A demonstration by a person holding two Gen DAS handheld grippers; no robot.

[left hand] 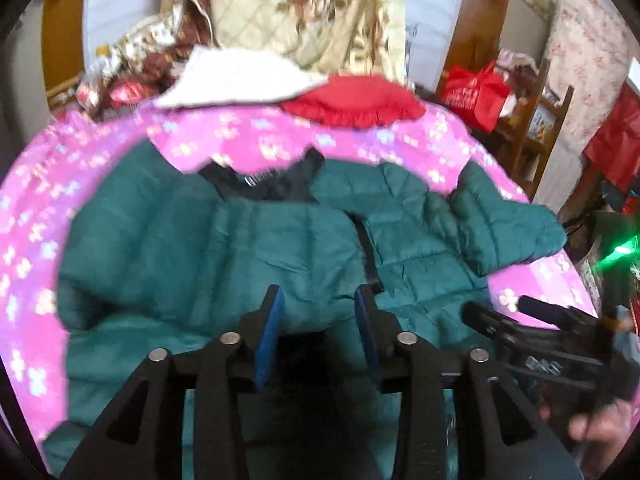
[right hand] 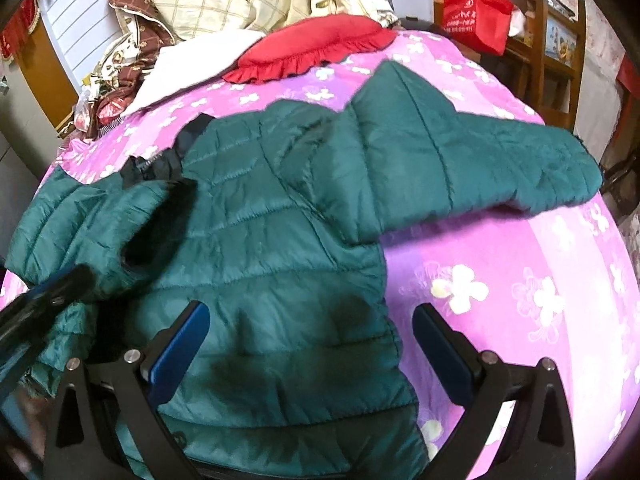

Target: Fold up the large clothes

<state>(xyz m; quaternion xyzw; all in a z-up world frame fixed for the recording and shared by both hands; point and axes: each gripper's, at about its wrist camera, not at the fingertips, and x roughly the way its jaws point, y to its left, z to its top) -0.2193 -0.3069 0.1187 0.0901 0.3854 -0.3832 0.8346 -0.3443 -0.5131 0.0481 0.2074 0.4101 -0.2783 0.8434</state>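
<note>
A dark green quilted jacket (left hand: pixel 248 248) lies front up on a pink flowered bedspread (left hand: pixel 36 216), its black collar (left hand: pixel 260 178) toward the far side. My left gripper (left hand: pixel 318 300) hovers over the jacket's lower front, its jaws partly open with nothing between them. In the right wrist view the jacket (right hand: pixel 280 220) has one sleeve (right hand: pixel 480 168) stretched out to the right. My right gripper (right hand: pixel 308 320) is wide open just above the jacket's lower right side; it also shows in the left wrist view (left hand: pixel 520 320). The left gripper's tip (right hand: pixel 48 292) shows at left.
A red frilled pillow (right hand: pixel 312 48) and a white cloth (left hand: pixel 240 76) lie at the bed's far side. Floral quilts (left hand: pixel 296 4) are piled behind. A red bag (right hand: pixel 476 16) and wooden chair (right hand: pixel 560 40) stand at the right. The bedspread (right hand: pixel 520 280) lies bare to the jacket's right.
</note>
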